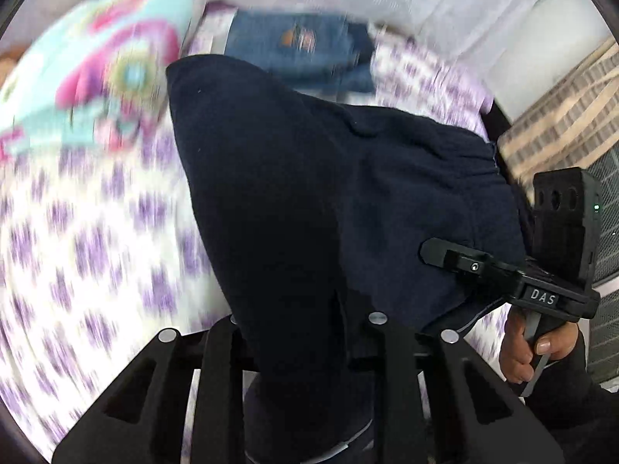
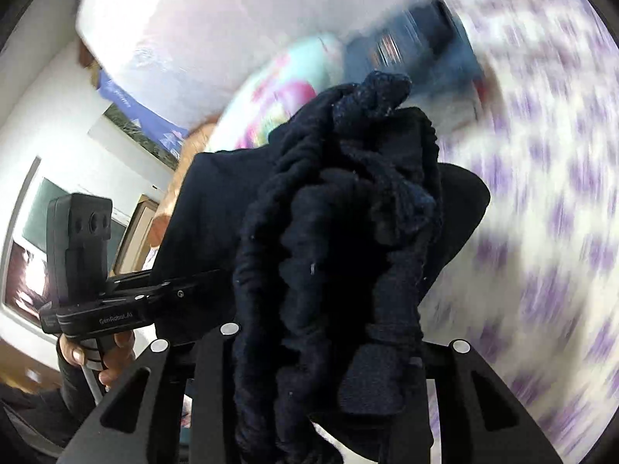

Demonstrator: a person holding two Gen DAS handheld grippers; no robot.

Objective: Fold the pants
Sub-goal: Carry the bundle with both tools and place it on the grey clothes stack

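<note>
I have the pants [image 1: 294, 193] off the bed, clamped in both tools. In the left wrist view the dark cloth fills the middle of the frame and runs down between the fingers of my left gripper [image 1: 301, 348], which is closed on it. At the lower right of that frame my right gripper [image 1: 456, 263] bites the edge of the same cloth. In the right wrist view the bunched, gathered part of the pants, probably the waistband, stands in the centre, pinched in the right gripper [image 2: 329, 348]; the left tool sits at the lower left, its tip hidden behind the fabric.

The bedsheet [image 1: 96, 232] behind is smeared with motion blur, with a bright blanket [image 1: 96, 58] upper left and folded jeans [image 1: 301, 46] at the top centre.

I judge this the carry-and-spread step: the garment is lifted but not yet laid flat. Next I would need to draw the two grips apart to tension the cloth, then lower it onto bare sheet, well short of the jeans.
</note>
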